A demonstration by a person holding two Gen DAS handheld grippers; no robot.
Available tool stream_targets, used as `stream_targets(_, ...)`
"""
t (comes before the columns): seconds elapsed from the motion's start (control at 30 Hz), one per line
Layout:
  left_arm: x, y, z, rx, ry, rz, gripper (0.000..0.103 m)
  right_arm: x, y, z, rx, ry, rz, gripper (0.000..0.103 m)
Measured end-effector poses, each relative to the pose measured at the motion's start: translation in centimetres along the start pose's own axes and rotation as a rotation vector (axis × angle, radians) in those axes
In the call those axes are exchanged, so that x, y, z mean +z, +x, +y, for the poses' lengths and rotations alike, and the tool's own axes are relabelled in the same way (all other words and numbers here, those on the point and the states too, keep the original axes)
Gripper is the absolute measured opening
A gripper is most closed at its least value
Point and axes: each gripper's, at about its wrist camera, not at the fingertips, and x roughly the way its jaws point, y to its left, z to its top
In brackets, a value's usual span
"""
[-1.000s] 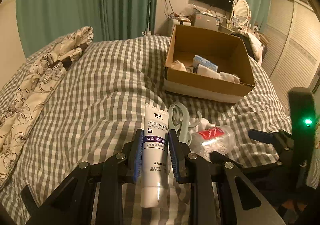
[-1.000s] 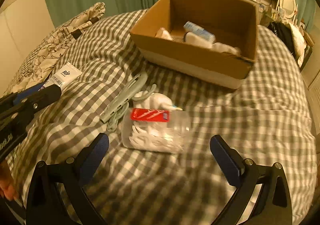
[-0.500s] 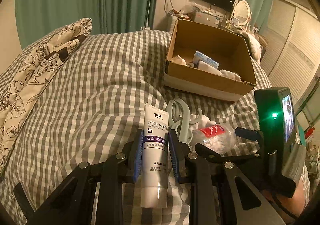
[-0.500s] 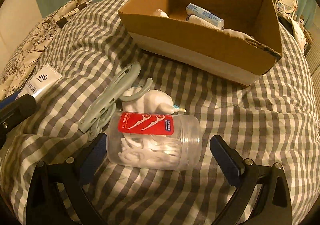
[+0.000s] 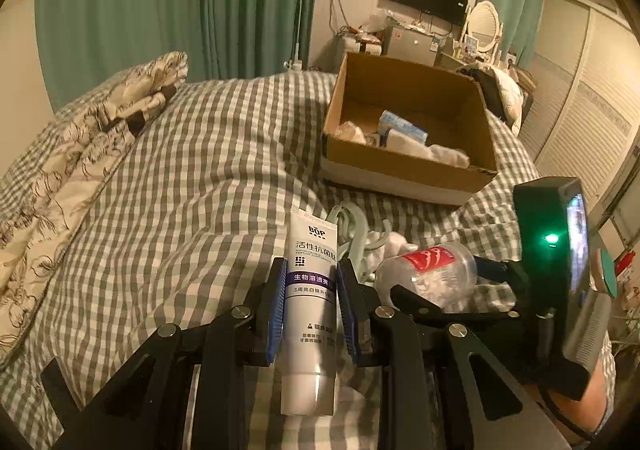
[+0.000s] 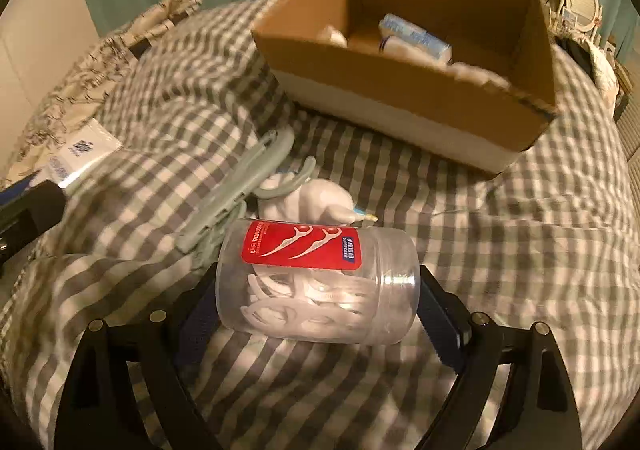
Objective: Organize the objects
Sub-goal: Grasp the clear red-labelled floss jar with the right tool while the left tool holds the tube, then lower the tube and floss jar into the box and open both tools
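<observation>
My left gripper (image 5: 311,282) is shut on a white toothpaste tube (image 5: 310,290) and holds it over the checked bed. My right gripper (image 6: 318,306) has its jaws closed around both ends of a clear jar of floss picks (image 6: 316,282) with a red label, lying on its side. The jar also shows in the left wrist view (image 5: 428,270). Pale green hangers (image 6: 240,186) and a white bottle (image 6: 308,198) lie just beyond the jar. A cardboard box (image 6: 404,90) holding several items stands further back; it also shows in the left wrist view (image 5: 408,166).
The grey-checked bedspread (image 5: 180,190) covers the bed. A floral pillow (image 5: 80,138) lies at the left. Green curtains, a wall TV, a dresser and sliding closet doors stand beyond the bed.
My right gripper moved forward and closed its jaws from wide open onto the floss pick jar. My left gripper kept hold of the toothpaste tube and rose a little.
</observation>
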Motion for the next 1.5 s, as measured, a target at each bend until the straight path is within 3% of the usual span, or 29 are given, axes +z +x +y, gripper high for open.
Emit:
stream_targets(0.2, 1.5, -1.9, -1.4, -0.02, 0.027, -0.046, 0.025, -0.2, -6.0, -0.9, 0.0, -0.013, -0.109, 0.09)
stream_targets(0.4, 5.1, -3.3, -3.3, -0.028, 0.056, -0.115, 0.025, 1.6, -12.0, -2.4, -0.027, -0.022, -0.23, 0.09)
stream_targets(0.6, 10.3, -3.6, -5.0, -0.044, 0.073, -0.184, 0.025, 5.6, -17.8, -4.6, -0.06, -0.007, -0.403, 0.09)
stream_targets(0.77, 14.3, -2.3, -6.3, -0.065, 0.075, -0.222, 0.025, 9.4, -19.8, -5.9, -0.086, -0.005, -0.492, 0.09)
stream_targets(1.1, 19.4, 6.7, -7.4, -0.11, 0.063, -0.182, 0.025, 16.1, -15.6, -9.1, -0.11, 0.025, -0.529, 0.089)
stream_targets(1.4, 19.1, 14.6, -7.2, -0.158, 0.085, -0.129, 0.025, 18.8, -7.7, -11.4, -0.102, 0.06, -0.47, 0.089)
stream_targets(1.5, 18.5, 15.7, -7.1, -0.152, 0.096, -0.124, 0.031, 18.5, -6.3, -12.0, -0.077, 0.073, -0.496, 0.09)
